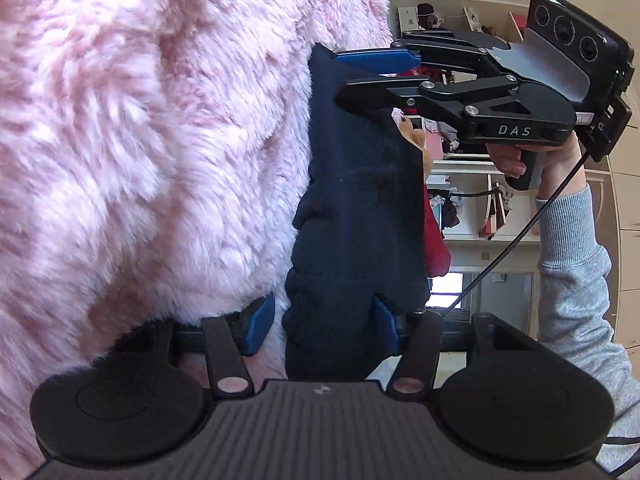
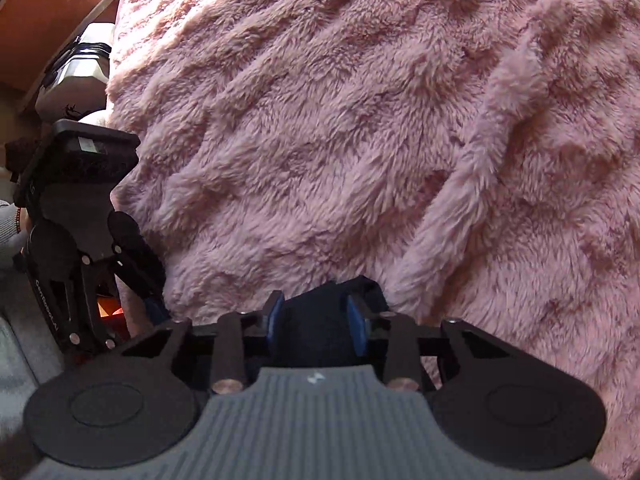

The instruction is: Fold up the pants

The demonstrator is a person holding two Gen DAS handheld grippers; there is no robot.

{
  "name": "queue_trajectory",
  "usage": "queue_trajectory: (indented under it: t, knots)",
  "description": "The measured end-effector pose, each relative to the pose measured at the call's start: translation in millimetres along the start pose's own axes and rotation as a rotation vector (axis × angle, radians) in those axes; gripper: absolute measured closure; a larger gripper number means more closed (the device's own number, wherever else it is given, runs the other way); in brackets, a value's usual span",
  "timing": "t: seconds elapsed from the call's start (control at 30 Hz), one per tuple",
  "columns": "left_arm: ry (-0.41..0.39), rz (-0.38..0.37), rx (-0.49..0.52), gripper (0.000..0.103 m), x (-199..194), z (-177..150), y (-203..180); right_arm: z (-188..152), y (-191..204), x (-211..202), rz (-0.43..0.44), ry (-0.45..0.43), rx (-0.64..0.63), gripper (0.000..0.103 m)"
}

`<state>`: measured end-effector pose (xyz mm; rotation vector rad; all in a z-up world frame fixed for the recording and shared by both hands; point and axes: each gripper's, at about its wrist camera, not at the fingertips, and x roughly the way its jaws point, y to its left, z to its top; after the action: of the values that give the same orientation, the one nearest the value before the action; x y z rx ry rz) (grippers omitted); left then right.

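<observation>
- The pants point(image 1: 352, 184), dark navy and fleecy, hang as a bunched, elongated fold just beside a fluffy pink blanket point(image 1: 140, 140), touching its pile along one edge.
- In the left wrist view the cloth runs from the left gripper point(image 1: 320, 326) to the right gripper point(image 1: 360, 76), strung between the two.
- Left gripper: its jaws stand wide. The navy cloth lies between the blue pads and touches the right-hand pad; the other pad is clear of it, with pink pile showing in the gap. Whether it has real hold of the cloth I cannot tell.
- Right gripper point(image 2: 316, 320): its jaws are about half closed, and in its own view a wad of the navy pants point(image 2: 316, 332) fills the space between both blue pads, which press on it from either side.
- A hand point(image 1: 532, 160) with a grey ribbed sleeve point(image 1: 576, 280) grips the right gripper's handle; a black cable trails from it.
- The right wrist view is almost filled by the pink blanket point(image 2: 360, 140), with the left gripper point(image 2: 152, 304) at the left edge.
- Beyond the blanket, white shelves point(image 1: 472, 208) hold mixed small items, too blurred to name.
</observation>
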<state>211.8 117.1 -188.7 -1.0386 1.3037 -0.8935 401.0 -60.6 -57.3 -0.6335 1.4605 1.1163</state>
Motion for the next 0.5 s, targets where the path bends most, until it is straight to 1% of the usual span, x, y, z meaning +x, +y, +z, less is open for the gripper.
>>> queue_trajectory:
  t: [0.03, 0.07, 0.1, 0.17, 0.23, 0.27, 0.3, 0.37, 0.4, 0.43, 0.5]
  knots:
    - [0.0, -0.002, -0.002, 0.038, 1.3, 0.2, -0.2, 1.2, -3.6, 2.6, 0.012, 0.017, 0.007, 0.054]
    - [0.001, -0.003, -0.002, 0.038, 1.9, 0.2, 0.0, 2.3, -6.7, 5.2, 0.034, 0.036, 0.015, 0.052]
    - [0.001, -0.003, -0.001, 0.038, 2.2, 0.3, 0.0, 3.9, -7.8, 7.3, 0.062, 0.055, 0.015, 0.051]
    - [0.002, -0.005, -0.001, 0.038, -3.1, -2.2, 6.1, 5.8, -6.2, 8.9, 0.068, 0.07, -0.013, 0.054]
    - [0.003, -0.009, -0.007, 0.038, -4.2, -1.6, 8.0, 9.3, 1.7, 10.5, 0.017, 0.081, -0.052, 0.066]
    - [0.005, -0.012, -0.013, 0.039, -4.6, -1.4, 9.1, 10.3, 7.1, 9.9, -0.008, 0.076, -0.071, 0.071]
    - [0.008, -0.014, -0.016, 0.04, -4.7, -1.3, 9.8, 10.9, 14.1, 9.3, -0.03, 0.065, -0.09, 0.08]
    - [0.008, -0.01, -0.045, 0.047, -5.4, -0.8, 12.9, 10.4, 29.2, 6.8, -0.101, 0.063, -0.132, 0.088]
    - [0.013, -0.014, -0.064, 0.06, -5.5, -1.3, 14.3, 9.5, 35.6, 5.3, -0.126, 0.054, -0.145, 0.094]
    - [0.015, -0.012, -0.073, 0.065, -5.9, -1.9, 15.0, 8.7, 40.7, 5.5, -0.151, 0.049, -0.139, 0.096]
    - [0.007, 0.001, -0.088, 0.07, -7.0, -4.1, 14.7, 5.9, 51.1, 7.5, -0.221, 0.04, -0.117, 0.099]
